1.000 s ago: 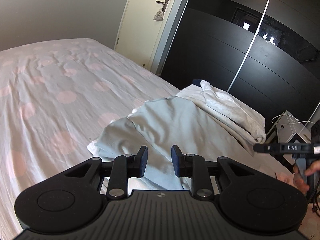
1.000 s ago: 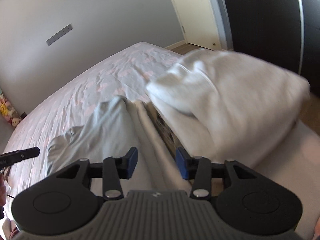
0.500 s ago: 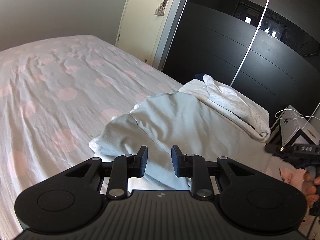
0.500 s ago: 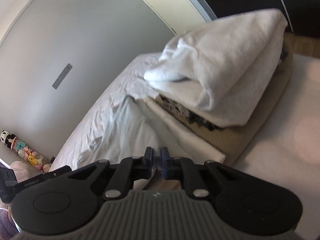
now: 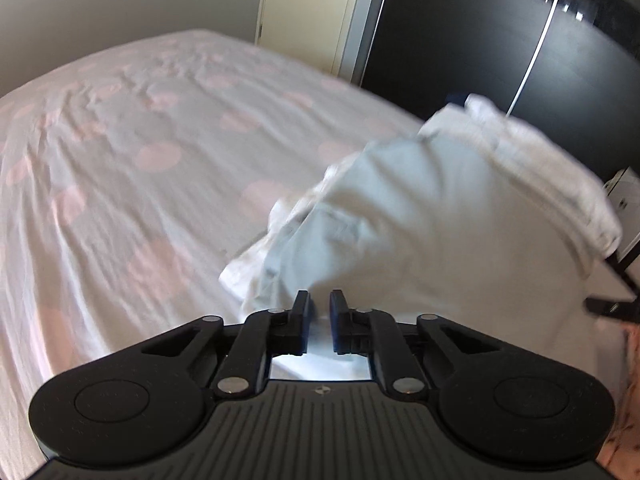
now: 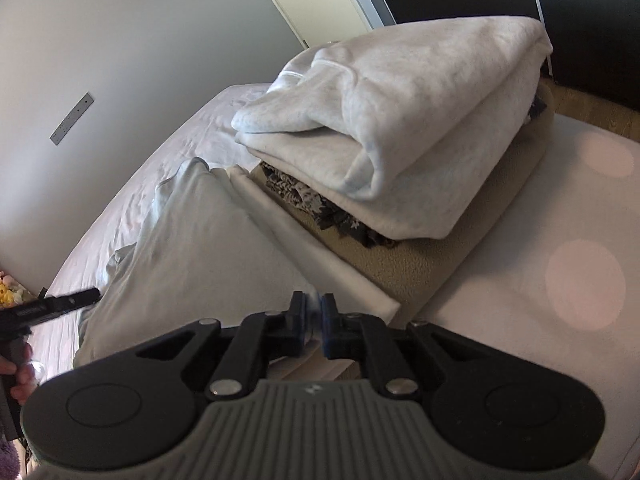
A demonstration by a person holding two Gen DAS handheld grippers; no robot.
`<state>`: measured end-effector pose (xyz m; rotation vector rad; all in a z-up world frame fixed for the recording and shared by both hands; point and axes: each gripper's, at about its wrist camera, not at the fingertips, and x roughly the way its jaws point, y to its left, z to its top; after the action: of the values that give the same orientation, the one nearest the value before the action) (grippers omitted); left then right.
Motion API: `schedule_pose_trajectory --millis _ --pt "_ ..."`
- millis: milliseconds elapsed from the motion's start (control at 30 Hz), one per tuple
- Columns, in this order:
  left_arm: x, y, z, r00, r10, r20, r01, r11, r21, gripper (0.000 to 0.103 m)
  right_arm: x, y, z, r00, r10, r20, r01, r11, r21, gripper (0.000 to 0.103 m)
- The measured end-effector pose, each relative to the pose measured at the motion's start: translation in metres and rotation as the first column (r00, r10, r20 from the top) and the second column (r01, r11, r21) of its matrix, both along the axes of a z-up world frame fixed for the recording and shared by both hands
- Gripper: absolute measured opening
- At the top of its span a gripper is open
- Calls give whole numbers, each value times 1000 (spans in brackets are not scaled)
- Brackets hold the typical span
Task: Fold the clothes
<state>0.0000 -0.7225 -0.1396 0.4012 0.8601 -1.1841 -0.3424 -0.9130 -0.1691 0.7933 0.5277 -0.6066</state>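
- Pale blue garment point(image 5: 420, 216) lies on the bed point(image 5: 120, 168) along its near edge, close to the near right corner, where a stack of folded clothes point(image 6: 400, 120) sits just beside it on the right.
- Its long axis runs away from both tools, from the near edge toward the far side of the bed; the bunched far end point(image 5: 280, 232) trails to the left.
- Right gripper point(image 6: 312, 314) has its fingers pinched onto the garment's near hem, cloth visibly squeezed between the pads.
- Left gripper point(image 5: 318, 312) sits at the same hem further left. A narrow gap shows between its fingers with cloth in it; whether it has actually clamped I cannot tell, and the view is motion-blurred.
- Both tools are at the near hem, so neither is nearer; the cloth extends forward from each.
- Judgement: the next move likely carries this hem up and forward along the long axis, needing both corners level so the fold lands square.
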Motion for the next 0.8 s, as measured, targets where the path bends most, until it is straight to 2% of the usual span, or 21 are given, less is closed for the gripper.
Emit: schedule_pose_trajectory --millis 100,200,300,367,433,500,633,800 --pt "7 4 -18 999 21 -34 -20 999 32 6 3 1 -3 1000 15 -20 -15 1000 -14 9" --pt "10 9 -22 999 41 -28 -40 998 49 6 7 2 -5 999 16 -37 -17 1000 -21 9" --pt "11 18 -12 999 50 -9 -50 998 32 6 1 6 1 999 3 -34 -4 999 -43 12" --pt "10 24 -2 998 57 9 -57 998 15 6 -6 14 8 998 -30 -61 24 995 -96 21" --pt "6 27 10 998 50 34 -50 999 -8 6 -14 20 16 994 -64 -84 51 988 -148 27" --pt "-2 27 24 998 22 55 -19 999 -46 6 -21 25 24 991 -94 -99 74 978 -193 26" --pt "-23 11 48 995 -52 85 61 993 -102 7 -3 32 52 997 -19 -75 -3 961 -276 25" --pt "-39 -19 52 989 -111 95 122 985 -119 7 71 33 75 988 138 -68 -153 922 -355 23"
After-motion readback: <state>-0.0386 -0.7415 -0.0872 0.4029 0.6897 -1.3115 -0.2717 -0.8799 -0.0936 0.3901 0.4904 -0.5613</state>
